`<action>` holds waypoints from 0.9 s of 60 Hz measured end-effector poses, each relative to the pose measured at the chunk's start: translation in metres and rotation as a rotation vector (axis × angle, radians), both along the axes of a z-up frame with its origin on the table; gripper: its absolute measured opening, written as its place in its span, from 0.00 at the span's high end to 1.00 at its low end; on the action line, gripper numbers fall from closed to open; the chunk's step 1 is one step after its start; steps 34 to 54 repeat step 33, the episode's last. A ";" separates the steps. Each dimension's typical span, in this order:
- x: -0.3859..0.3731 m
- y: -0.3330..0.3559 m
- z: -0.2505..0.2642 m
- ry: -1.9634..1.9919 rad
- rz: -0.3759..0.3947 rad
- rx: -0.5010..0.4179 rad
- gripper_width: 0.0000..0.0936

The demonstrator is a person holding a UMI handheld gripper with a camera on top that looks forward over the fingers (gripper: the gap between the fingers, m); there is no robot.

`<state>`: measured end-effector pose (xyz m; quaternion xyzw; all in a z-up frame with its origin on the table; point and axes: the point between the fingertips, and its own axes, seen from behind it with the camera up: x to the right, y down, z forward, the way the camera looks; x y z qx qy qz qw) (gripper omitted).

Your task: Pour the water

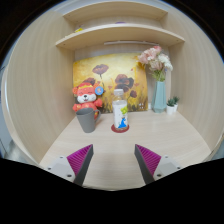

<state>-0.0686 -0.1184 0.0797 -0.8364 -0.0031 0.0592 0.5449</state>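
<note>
Bottle (pixel 120 113): a small upright bottle, pale and smooth, with an orange band or label round its middle; it stands on the table beyond the fingers, roughly between their lines and well apart from both.
Coaster (pixel 121 127): a small flat blue piece under the bottle, its edge showing round the base.
Cup (pixel 88 121): a grey, tapered cup, matte-looking, standing just left of the bottle and not touching it.
Toy (pixel 88 96): a rounded red and orange figure with a soft, plush look, right behind the cup and partly hidden by its rim.
Gripper (pixel 114 160): the two fingers are spread wide with bare tabletop between them; nothing is held, and the magenta pads (pixel 80 157) face each other across the gap.
Table (pixel 130 145): light wood, smooth, with a faint grain.
Vase (pixel 160 96): a tall, slim, pale blue vase, glossy, to the right of the bottle near the back wall, holding pink and white flowers (pixel 155 59).
Small plant (pixel 172 103): a little green plant in a white pot just right of the vase.
Picture (pixel 105 78): a yellow painted panel with flower shapes leaning against the back wall, behind the toy and the bottle.
Shelves (pixel 115 37): two light wood shelves above the picture, same finish as the table.
In the way: nothing stands between the fingers and the bottle.
</note>
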 end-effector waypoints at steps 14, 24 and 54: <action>0.025 -0.032 0.053 -0.030 -0.031 0.093 0.09; 0.035 -0.048 0.084 -0.055 -0.042 0.155 0.08; 0.036 -0.060 0.099 -0.061 -0.035 0.189 0.09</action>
